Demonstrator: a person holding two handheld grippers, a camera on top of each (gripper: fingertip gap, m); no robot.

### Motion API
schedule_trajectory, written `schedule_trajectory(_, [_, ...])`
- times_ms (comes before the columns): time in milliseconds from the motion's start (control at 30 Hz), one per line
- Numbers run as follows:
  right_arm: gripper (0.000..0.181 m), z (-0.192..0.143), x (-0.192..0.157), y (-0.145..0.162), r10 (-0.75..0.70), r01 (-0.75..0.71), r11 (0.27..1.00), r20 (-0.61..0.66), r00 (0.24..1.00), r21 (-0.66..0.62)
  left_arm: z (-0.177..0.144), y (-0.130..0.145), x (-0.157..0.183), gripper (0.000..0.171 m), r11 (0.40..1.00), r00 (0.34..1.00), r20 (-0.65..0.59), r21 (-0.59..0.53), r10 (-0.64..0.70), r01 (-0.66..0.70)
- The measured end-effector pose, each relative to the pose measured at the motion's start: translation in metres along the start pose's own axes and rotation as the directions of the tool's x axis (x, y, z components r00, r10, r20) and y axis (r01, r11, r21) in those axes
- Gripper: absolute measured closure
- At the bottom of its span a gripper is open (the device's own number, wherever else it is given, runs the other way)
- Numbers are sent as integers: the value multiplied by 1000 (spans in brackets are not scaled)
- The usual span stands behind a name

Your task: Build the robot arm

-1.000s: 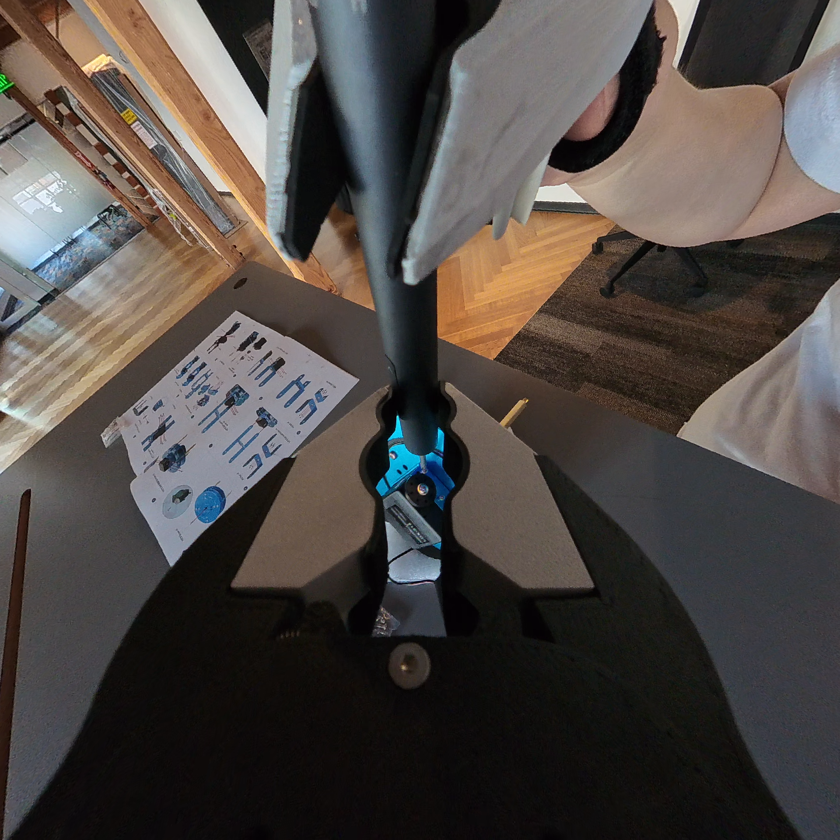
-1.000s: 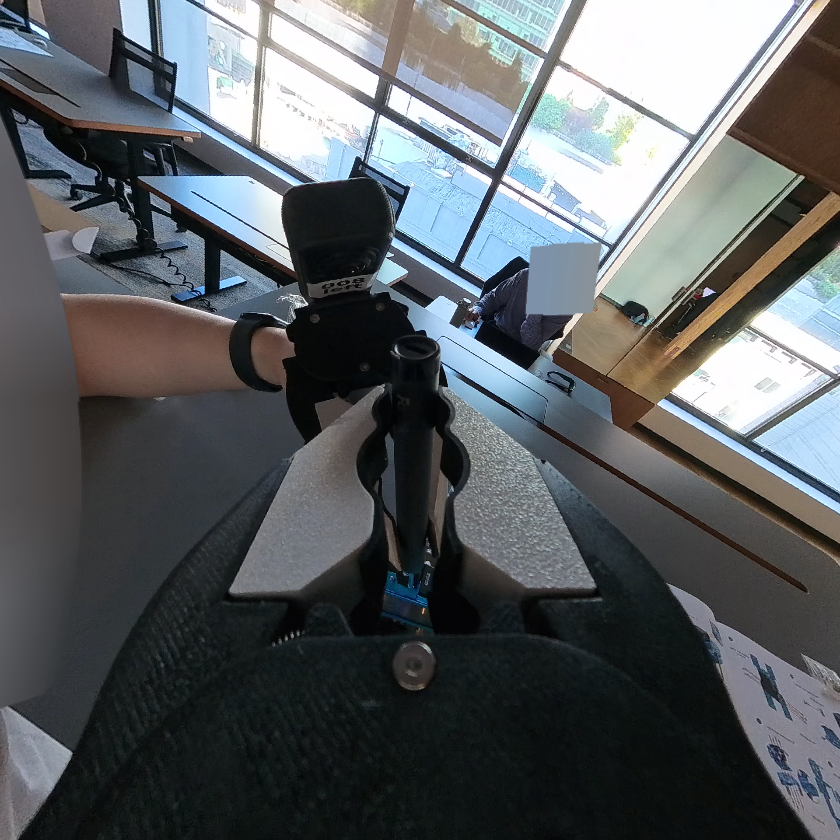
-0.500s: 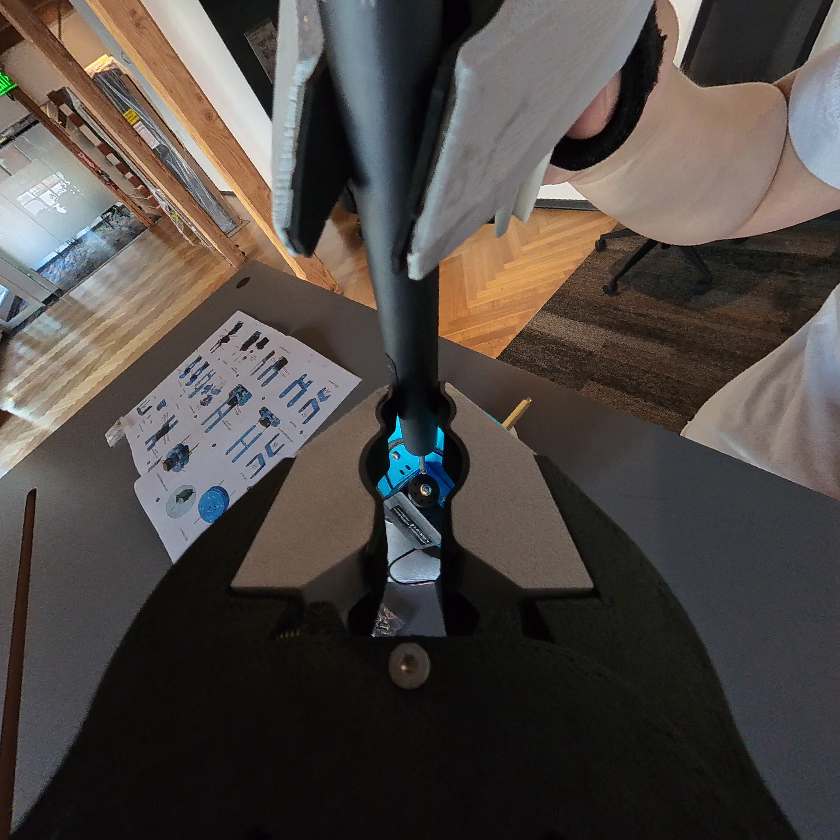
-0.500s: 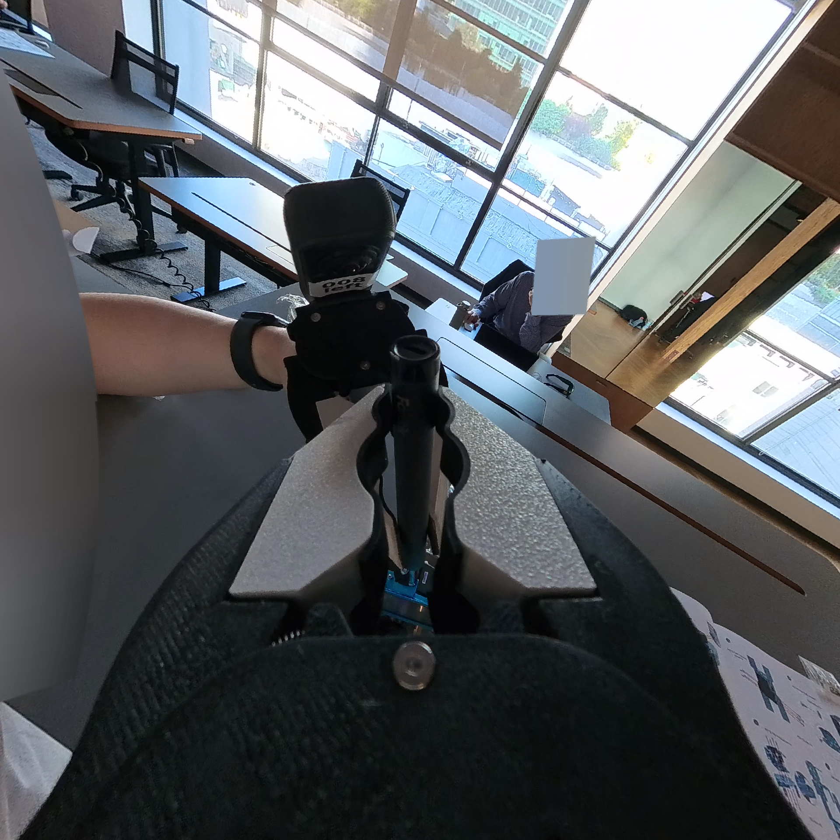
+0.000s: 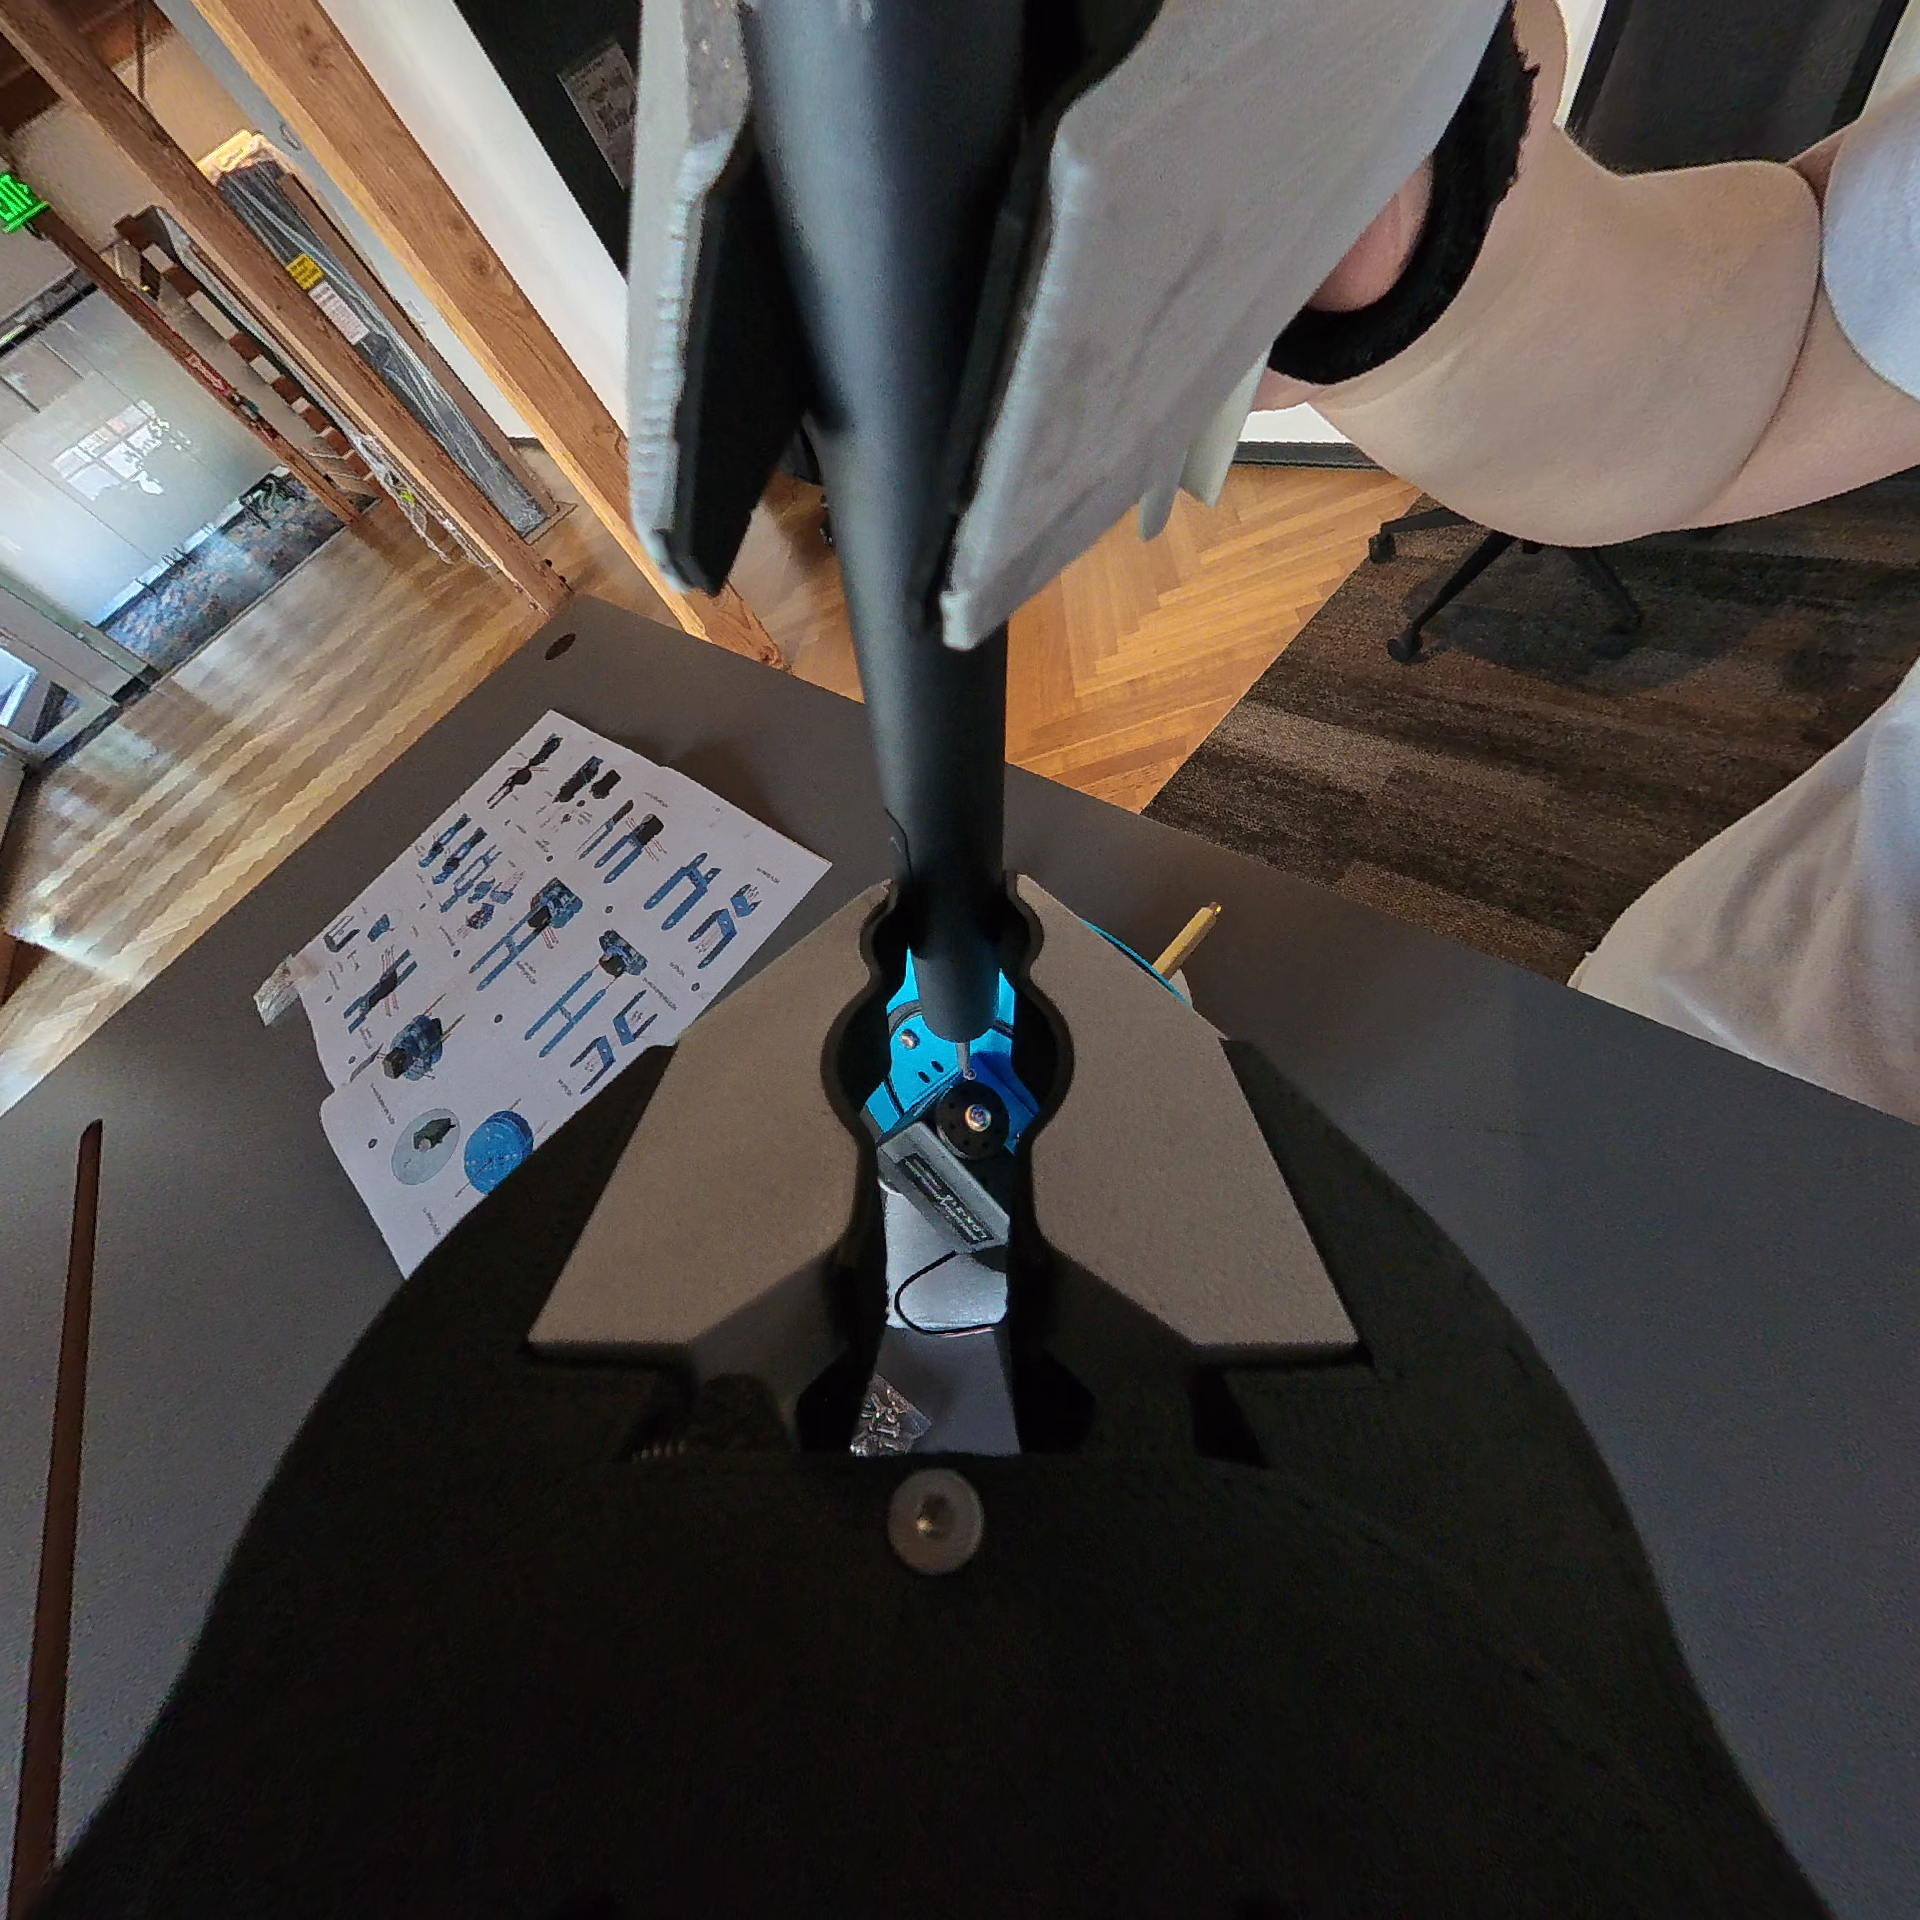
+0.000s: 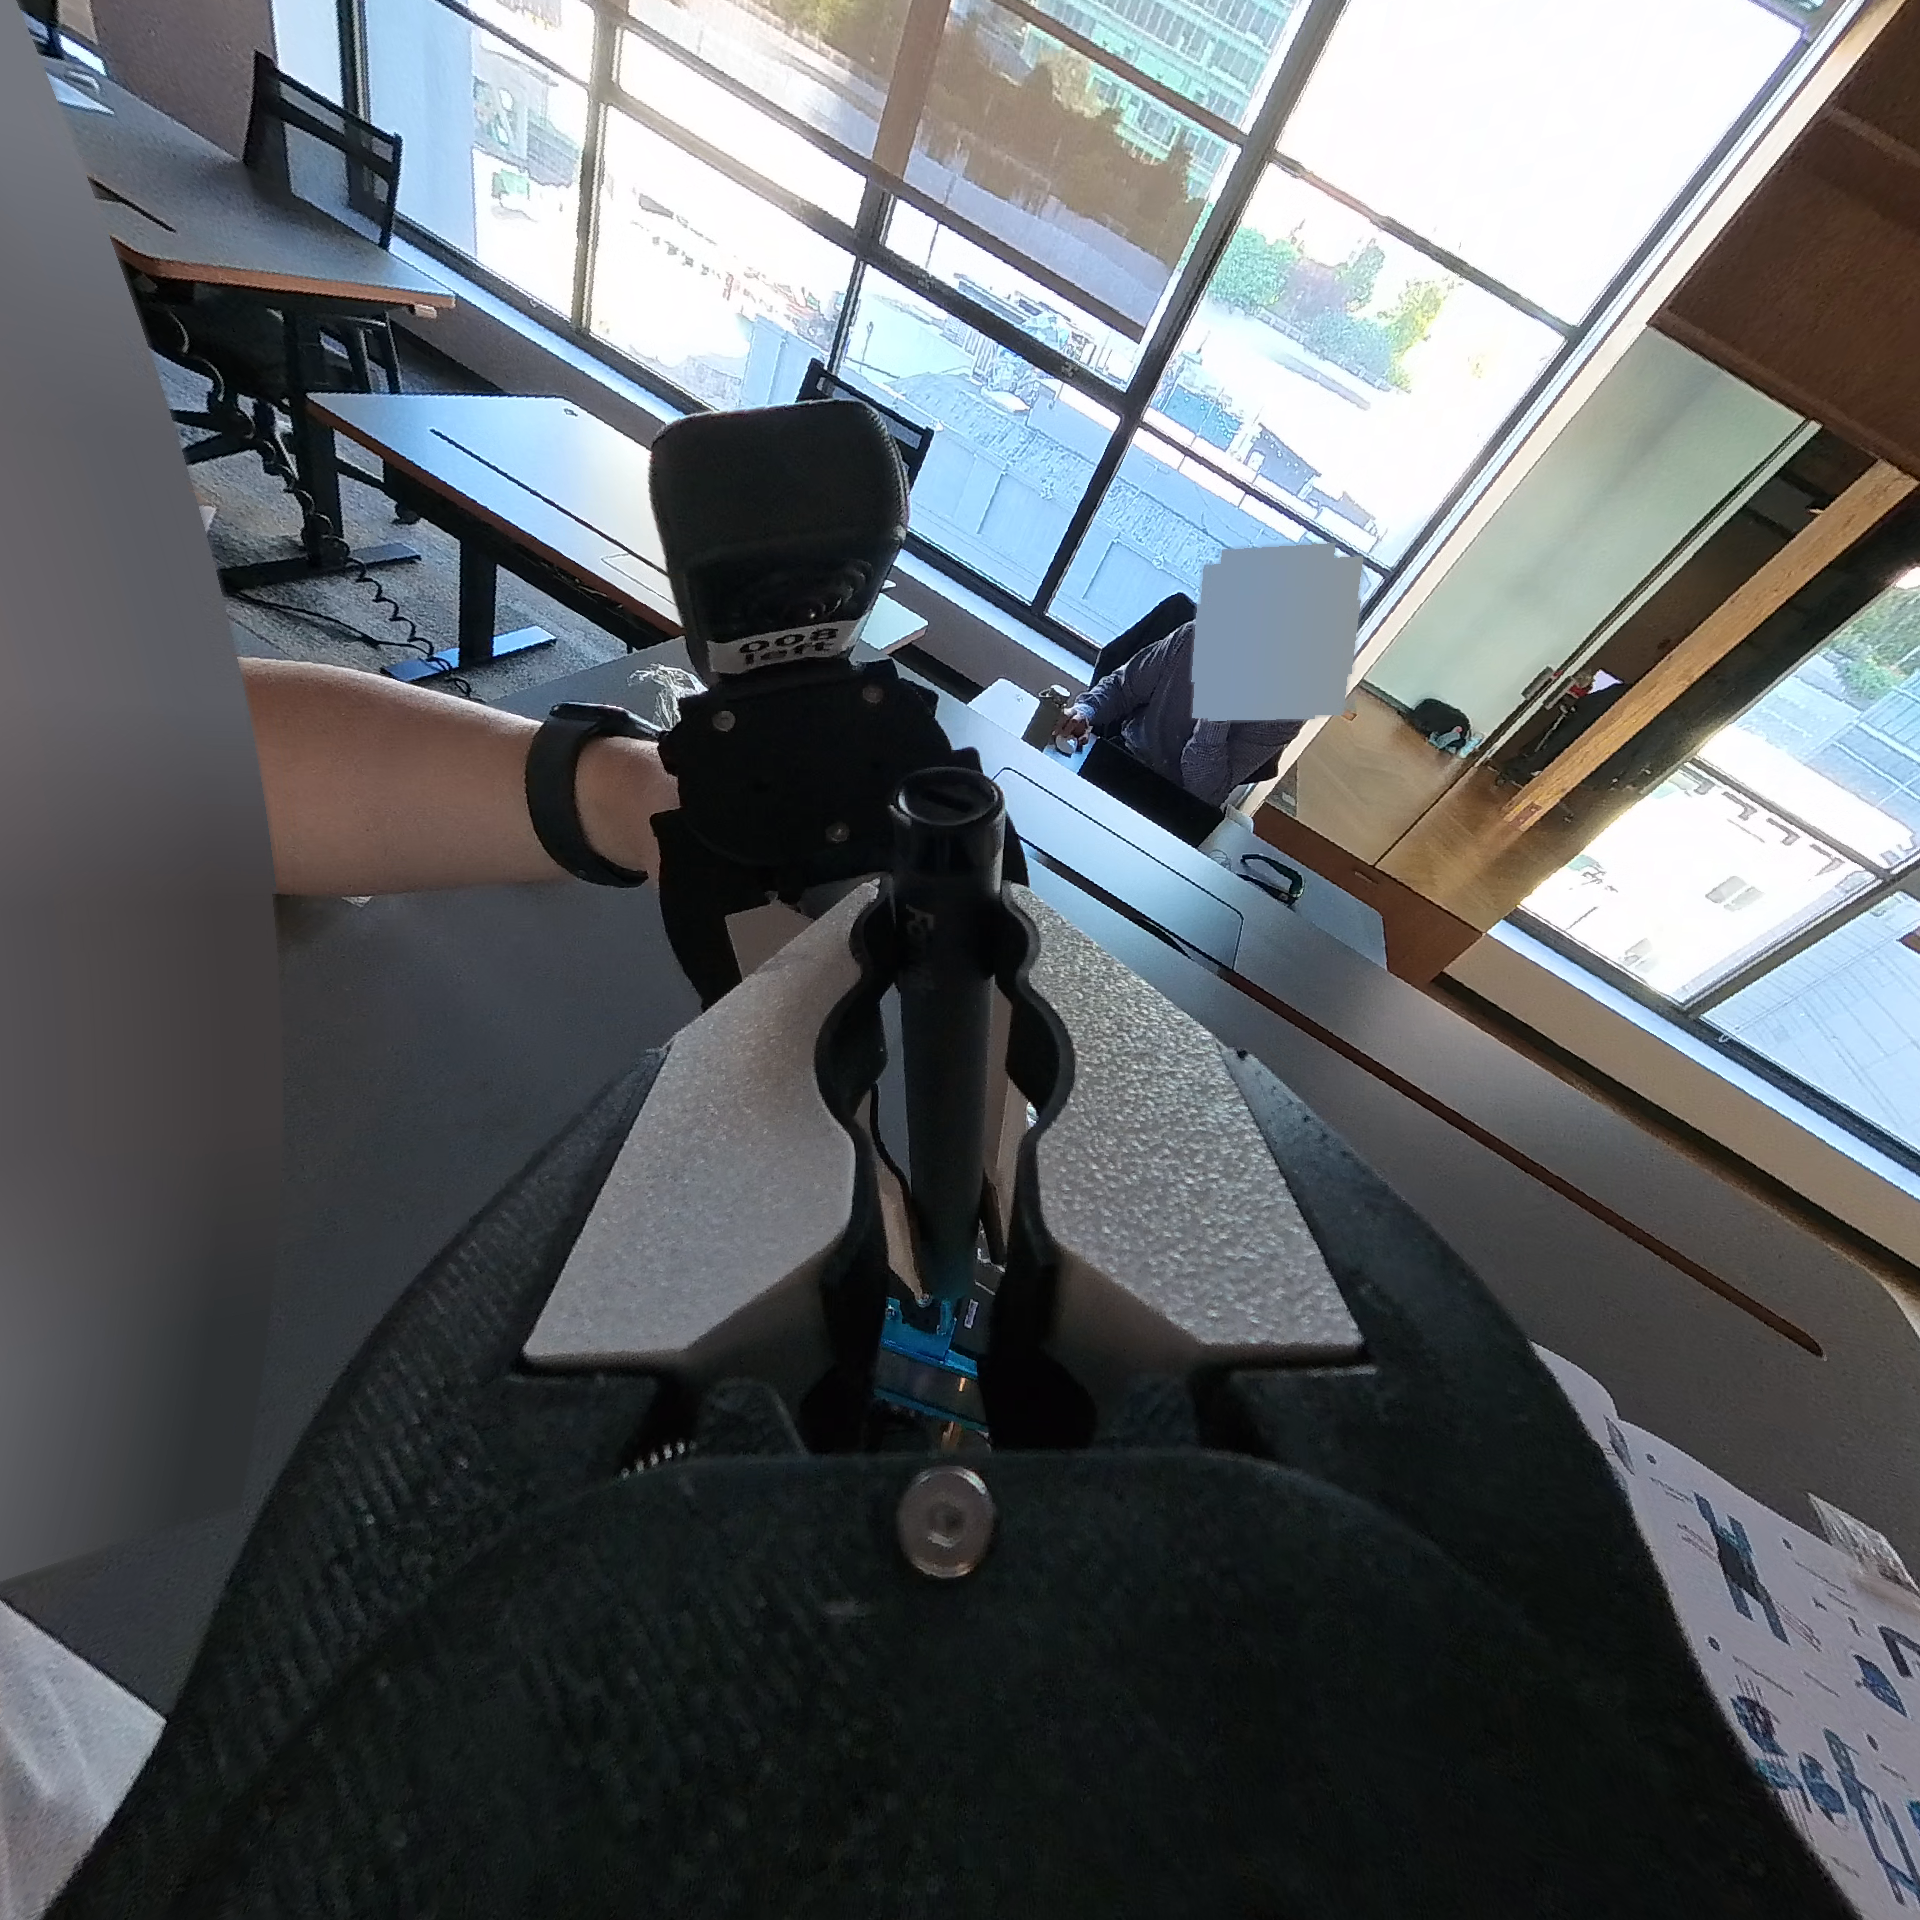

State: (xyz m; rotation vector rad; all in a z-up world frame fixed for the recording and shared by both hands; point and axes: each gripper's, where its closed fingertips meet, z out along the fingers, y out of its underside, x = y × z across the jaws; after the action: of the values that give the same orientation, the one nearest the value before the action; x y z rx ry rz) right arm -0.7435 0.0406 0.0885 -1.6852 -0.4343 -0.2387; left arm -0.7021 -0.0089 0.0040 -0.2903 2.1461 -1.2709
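My left gripper (image 5: 951, 920) is shut on a blue metal assembly (image 5: 909, 1049) with a small black-and-grey servo (image 5: 951, 1195), held above the grey table (image 5: 1558, 1247). My right gripper (image 5: 831, 582) comes in from above, shut on a black pen-shaped screwdriver (image 5: 935, 727). The screwdriver's thin tip sits at the screw in the servo's black round disc (image 5: 971, 1120). In the right wrist view my right gripper (image 6: 940, 904) clamps the screwdriver (image 6: 940, 1039) upright over the blue assembly (image 6: 925, 1351). The left gripper's camera housing (image 6: 774, 551) stands just beyond.
A printed instruction sheet (image 5: 540, 987) lies on the table to the left, also seen at lower right (image 6: 1766, 1621). A small bag of screws (image 5: 883, 1423) and a brass standoff (image 5: 1190, 935) lie near the assembly. An office chair (image 5: 1507, 582) stands beyond the edge. A person (image 6: 1174, 717) sits at a far desk.
Both grippers keep their hold and have shifted only slightly. The screwdriver tip stays at the servo's black disc.
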Motion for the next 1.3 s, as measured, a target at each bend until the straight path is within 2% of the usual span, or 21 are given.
schedule_trajectory(1300, [165,-3,-3,2,-33,33,999,1,999,22,-1,-1,-6,157,1000,999,24,4,26,-26])
